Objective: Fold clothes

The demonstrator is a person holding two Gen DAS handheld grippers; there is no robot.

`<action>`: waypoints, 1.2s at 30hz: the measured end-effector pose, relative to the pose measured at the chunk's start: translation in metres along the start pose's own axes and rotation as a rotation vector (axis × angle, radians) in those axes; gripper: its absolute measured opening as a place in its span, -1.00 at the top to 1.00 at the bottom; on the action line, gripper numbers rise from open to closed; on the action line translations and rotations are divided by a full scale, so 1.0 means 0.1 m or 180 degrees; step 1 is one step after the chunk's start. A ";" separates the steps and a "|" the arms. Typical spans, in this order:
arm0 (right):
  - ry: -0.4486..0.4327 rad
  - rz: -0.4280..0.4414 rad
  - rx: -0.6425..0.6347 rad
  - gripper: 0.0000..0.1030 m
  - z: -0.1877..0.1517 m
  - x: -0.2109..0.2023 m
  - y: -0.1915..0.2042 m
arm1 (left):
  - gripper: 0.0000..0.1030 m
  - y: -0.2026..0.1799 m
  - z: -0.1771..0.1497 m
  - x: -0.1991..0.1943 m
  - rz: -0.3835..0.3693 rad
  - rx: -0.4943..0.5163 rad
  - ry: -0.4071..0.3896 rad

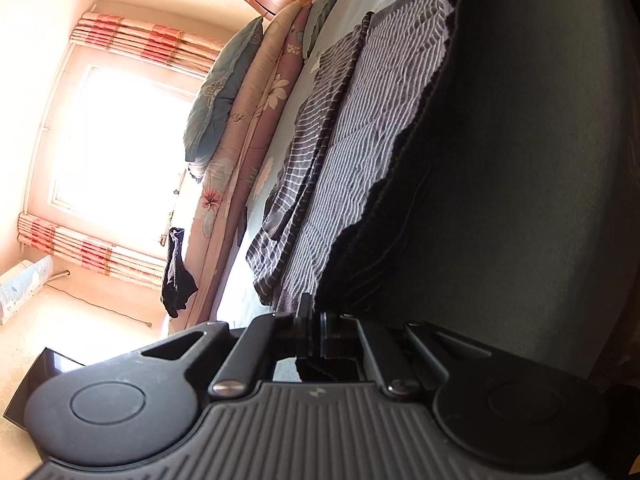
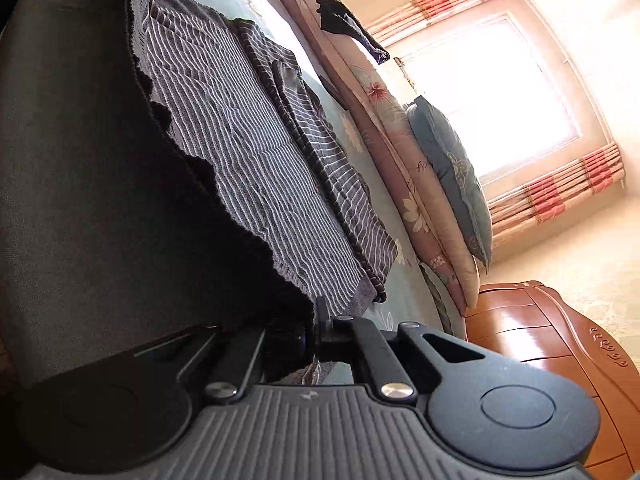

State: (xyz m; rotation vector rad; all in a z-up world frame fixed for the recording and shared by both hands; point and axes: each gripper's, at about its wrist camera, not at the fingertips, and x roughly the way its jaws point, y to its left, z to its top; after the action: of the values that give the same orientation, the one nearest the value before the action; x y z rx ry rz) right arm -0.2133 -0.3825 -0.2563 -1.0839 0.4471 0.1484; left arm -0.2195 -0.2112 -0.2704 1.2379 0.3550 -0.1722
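Note:
A grey knitted garment with thin white stripes [image 1: 352,152] lies spread on the bed. Its near edge is lifted and shows a dark inner side [image 1: 520,160] that fills the right of the left wrist view. My left gripper [image 1: 316,334] is shut on that dark hem, with fabric bunched between the pads. In the right wrist view the same striped garment [image 2: 248,152] runs away from me. Its raised dark flap [image 2: 80,180] covers the left side. My right gripper [image 2: 314,332] is shut on the flap's scalloped edge. A folded sleeve lies along the garment's far side.
A teal floral sheet [image 2: 372,168] covers the bed. A rolled pink quilt [image 2: 416,200] and a blue pillow [image 2: 456,176] line the far side. A black cloth [image 2: 344,20] hangs over the quilt. A wooden cabinet [image 2: 540,340] stands by the bed, near a bright window [image 1: 120,140] with striped curtains.

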 end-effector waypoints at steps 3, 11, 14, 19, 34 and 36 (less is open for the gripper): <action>-0.0017 -0.0074 -0.0029 0.92 0.03 0.02 -0.03 | 0.97 0.08 0.02 0.05 0.0050 0.0025 -0.0015; -0.0048 -0.0274 0.0074 0.92 0.15 0.23 -0.28 | 0.97 0.38 0.10 0.37 0.0262 0.0025 -0.0059; -0.0070 -0.0376 0.0087 0.92 0.23 0.37 -0.38 | 0.97 0.52 0.15 0.54 0.0364 -0.0015 -0.0083; -0.0075 -0.0541 0.0152 0.92 0.38 0.72 -0.59 | 0.97 0.74 0.24 0.88 0.0472 -0.0019 -0.0146; -0.0013 -0.0839 0.0115 0.91 0.83 2.21 -1.07 | 0.97 1.08 0.44 2.38 0.0367 -0.0337 -0.0165; 0.0013 -0.0875 0.0078 0.91 0.88 2.42 -1.11 | 0.97 1.11 0.47 2.57 0.0369 -0.0359 -0.0166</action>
State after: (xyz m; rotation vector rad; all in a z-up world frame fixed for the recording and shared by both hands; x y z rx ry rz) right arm 0.0663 -0.3809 -0.2333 -1.1106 0.2990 -0.1017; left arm 0.0631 -0.2038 -0.2495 1.1369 0.2438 -0.0837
